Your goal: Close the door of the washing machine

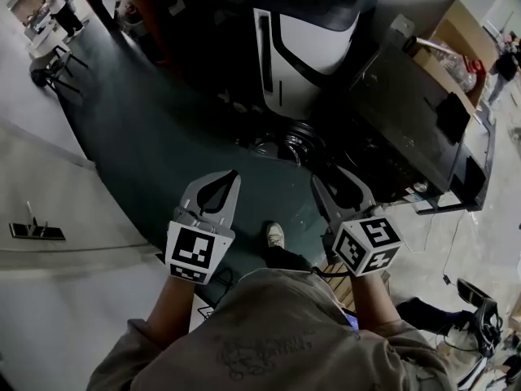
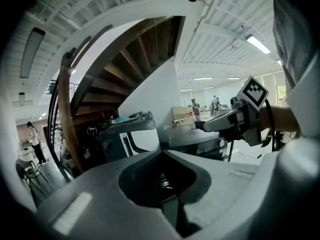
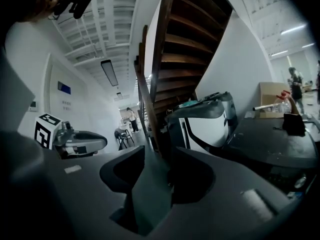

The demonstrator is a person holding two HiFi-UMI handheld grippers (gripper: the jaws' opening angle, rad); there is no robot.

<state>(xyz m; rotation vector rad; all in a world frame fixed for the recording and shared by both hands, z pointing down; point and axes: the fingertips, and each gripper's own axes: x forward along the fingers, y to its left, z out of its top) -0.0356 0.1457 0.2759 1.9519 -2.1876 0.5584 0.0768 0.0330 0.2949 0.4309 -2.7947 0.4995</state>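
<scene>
The washing machine [image 1: 407,112], a black cabinet with a flat top, is seen ahead of both grippers and off to the right, with dark floor [image 1: 138,129] lying between. Low at its front a round, dark, glassy shape is made out, probably the door [image 1: 297,141] standing open, though the head view is too dim there for this to be settled. It lies ahead of the grippers' tips, nearer to the right one than to the left, and is touched by neither. The left gripper [image 1: 230,177] is held with its jaws together and nothing between them. The right gripper [image 1: 330,175] is held beside it with its jaws apart, and nothing is gripped in the gap. A white-and-black unit [image 1: 313,47] is stood just to the left of the washing machine, under a wooden staircase [image 3: 185,49]. A cardboard box [image 1: 464,31] is placed at the far end of the machine's top, and a clear bottle [image 1: 454,68] is laid against the box's front. The box's contents are not shown.
</scene>
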